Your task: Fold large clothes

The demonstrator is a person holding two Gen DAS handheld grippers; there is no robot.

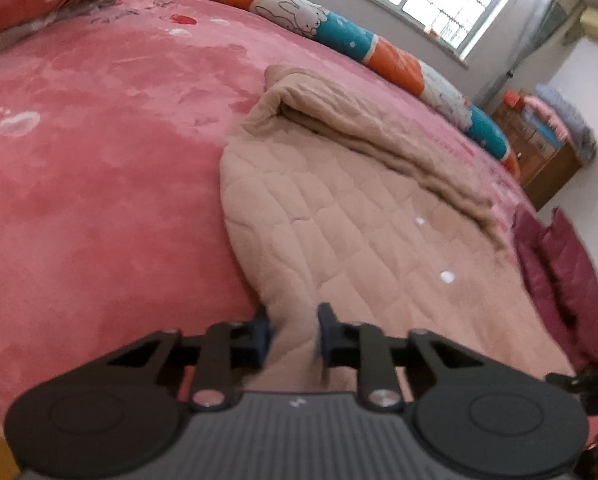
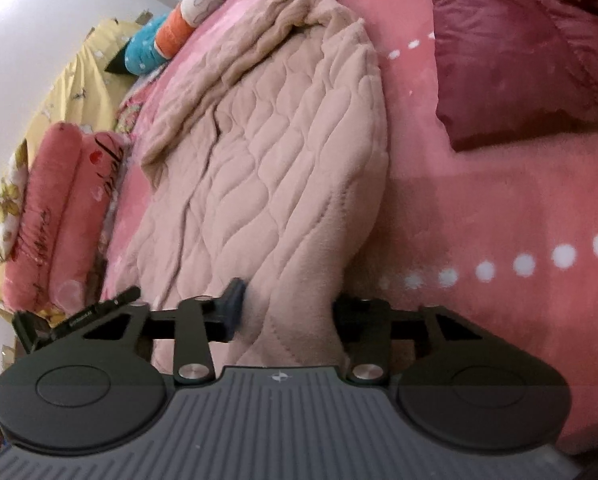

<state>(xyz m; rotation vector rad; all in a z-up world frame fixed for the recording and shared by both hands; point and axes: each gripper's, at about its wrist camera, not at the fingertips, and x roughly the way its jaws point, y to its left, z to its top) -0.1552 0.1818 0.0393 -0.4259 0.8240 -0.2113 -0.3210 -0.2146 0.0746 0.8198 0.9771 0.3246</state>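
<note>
1. Item under work: a beige quilted garment (image 1: pixel 359 216), thick and padded, lies on the pink bed blanket (image 1: pixel 99 184), toward the right half of the bed in the left wrist view. Its exact type (coat or robe) cannot be told.
2. Fold status: one fold appears done. A long beige strip (image 1: pixel 379 136) lies doubled over the far side of the garment, with a rolled edge at the far left corner. The near panel is spread flat, its quilted lining facing up. By judgement the task is partly complete; at least one further fold of the near edge toward the far side is left.
3. Left claw (image 1: pixel 293 334): the near left corner of the garment sits between the blue pads, which stand narrowly apart with cloth bunched in the gap. A firm pinch appears likely but cannot be confirmed.
4. Right claw (image 2: pixel 287 308): set wider, with a thick bunch of the near hem filling the space between the fingers. Whether it clamps cannot be told.
5. Other items: a maroon padded garment (image 2: pixel 519 72) lies separately on the bed, unfolded. Rolled bedding (image 1: pixel 339 28) lines the far edge.
</note>
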